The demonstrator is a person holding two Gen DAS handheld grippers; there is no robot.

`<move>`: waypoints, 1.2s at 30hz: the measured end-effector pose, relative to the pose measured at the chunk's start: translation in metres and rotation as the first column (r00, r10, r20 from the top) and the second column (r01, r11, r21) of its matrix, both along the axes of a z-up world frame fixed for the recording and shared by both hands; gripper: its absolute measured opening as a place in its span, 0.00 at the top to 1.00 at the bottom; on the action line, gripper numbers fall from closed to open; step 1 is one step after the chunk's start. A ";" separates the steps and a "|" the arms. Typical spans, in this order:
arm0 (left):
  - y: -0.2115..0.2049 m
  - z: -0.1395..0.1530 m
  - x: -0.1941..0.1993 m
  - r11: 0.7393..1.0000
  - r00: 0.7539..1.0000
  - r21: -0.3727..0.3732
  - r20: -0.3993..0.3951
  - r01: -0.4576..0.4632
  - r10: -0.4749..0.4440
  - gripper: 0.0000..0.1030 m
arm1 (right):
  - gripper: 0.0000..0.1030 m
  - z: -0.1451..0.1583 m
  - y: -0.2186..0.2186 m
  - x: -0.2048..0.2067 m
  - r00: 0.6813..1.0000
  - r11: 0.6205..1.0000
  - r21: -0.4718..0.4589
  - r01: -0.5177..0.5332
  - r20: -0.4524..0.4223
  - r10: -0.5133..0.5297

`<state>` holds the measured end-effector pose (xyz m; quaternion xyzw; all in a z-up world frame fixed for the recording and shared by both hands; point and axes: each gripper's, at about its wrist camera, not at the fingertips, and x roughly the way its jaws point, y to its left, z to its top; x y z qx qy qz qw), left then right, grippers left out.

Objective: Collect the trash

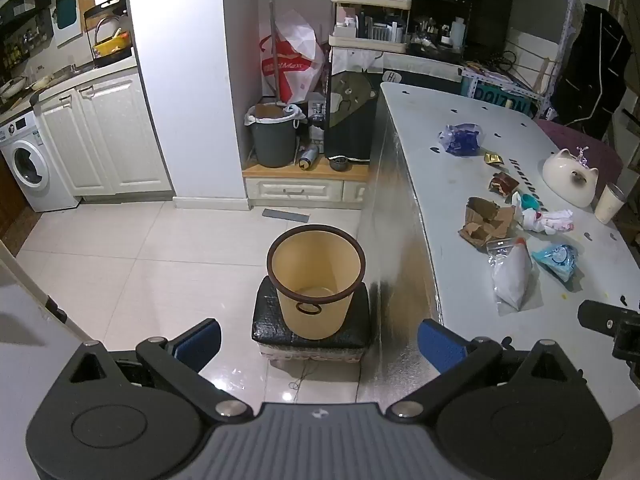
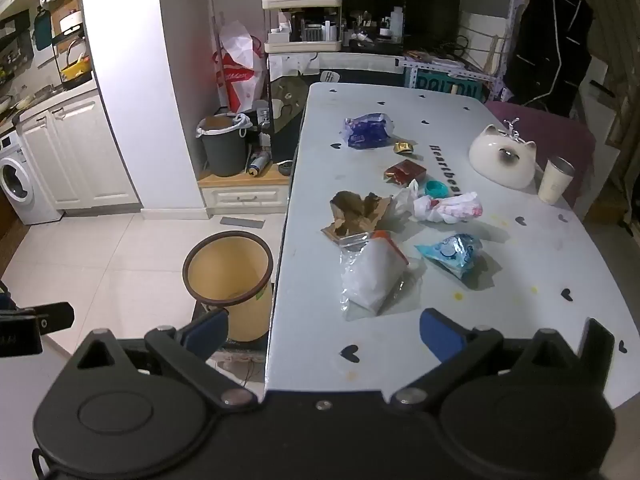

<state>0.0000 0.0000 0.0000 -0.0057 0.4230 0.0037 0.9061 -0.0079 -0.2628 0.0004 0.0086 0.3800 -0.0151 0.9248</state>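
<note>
Trash [image 2: 370, 276] on table [image 2: 520, 280], bin [image 1: 315, 280] beside

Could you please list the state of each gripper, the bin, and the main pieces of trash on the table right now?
left gripper: open, holding nothing.
right gripper: open, holding nothing.
tan bin: upright on a black box beside the table, looks empty.
clear plastic bag: lying crumpled on the table.
torn brown paper bag: lying flattened.
blue wrapper: lying crumpled.
white cup: upright.
</note>
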 end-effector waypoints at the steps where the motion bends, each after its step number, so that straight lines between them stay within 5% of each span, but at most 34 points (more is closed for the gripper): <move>1: 0.000 0.000 0.000 1.000 1.000 0.000 0.004 0.000 0.000 0.00 | 0.00 0.000 0.000 0.000 1.000 1.000 0.006 -0.002 -0.004 0.002; 36: 0.006 -0.002 -0.006 1.000 1.000 -0.002 -0.002 0.004 -0.004 0.00 | 0.00 -0.001 0.001 0.004 1.000 1.000 0.005 -0.001 -0.008 0.001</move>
